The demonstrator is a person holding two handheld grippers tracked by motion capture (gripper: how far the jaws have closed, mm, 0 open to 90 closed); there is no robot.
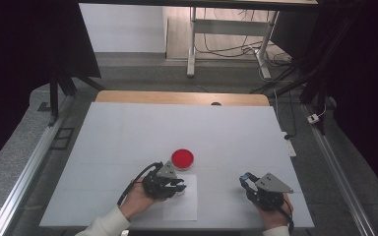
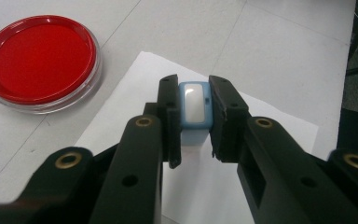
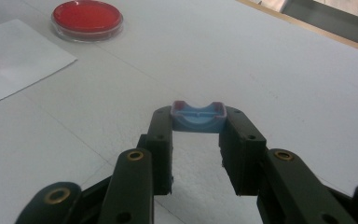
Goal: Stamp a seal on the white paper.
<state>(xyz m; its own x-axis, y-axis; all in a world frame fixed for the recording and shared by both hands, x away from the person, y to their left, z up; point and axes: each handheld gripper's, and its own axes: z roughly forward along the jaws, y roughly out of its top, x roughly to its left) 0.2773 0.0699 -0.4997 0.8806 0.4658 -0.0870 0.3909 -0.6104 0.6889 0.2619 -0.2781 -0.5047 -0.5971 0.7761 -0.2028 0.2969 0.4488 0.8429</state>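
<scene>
My left gripper (image 2: pixel 195 100) is shut on a small light-blue stamp (image 2: pixel 195 106) with a white top, held just over a white sheet of paper (image 2: pixel 270 116). From above, the left gripper (image 1: pixel 177 186) is at the sheet's (image 1: pixel 182 209) near-left corner. A round red ink pad (image 1: pixel 182 158) in a clear dish lies just beyond the sheet; the ink pad (image 2: pixel 39 58) is to the upper left of the jaws. My right gripper (image 3: pixel 198 116) is shut on a blue cap (image 3: pixel 198 117) with a curved top, above the bare table. The right gripper (image 1: pixel 246 181) is near the table's front right.
The white table top (image 1: pixel 128 132) has open room on its far half and left side. Its wooden far edge (image 1: pixel 177 97) runs across the back. In the right gripper view the ink pad (image 3: pixel 87 17) and the paper (image 3: pixel 18 60) lie far left.
</scene>
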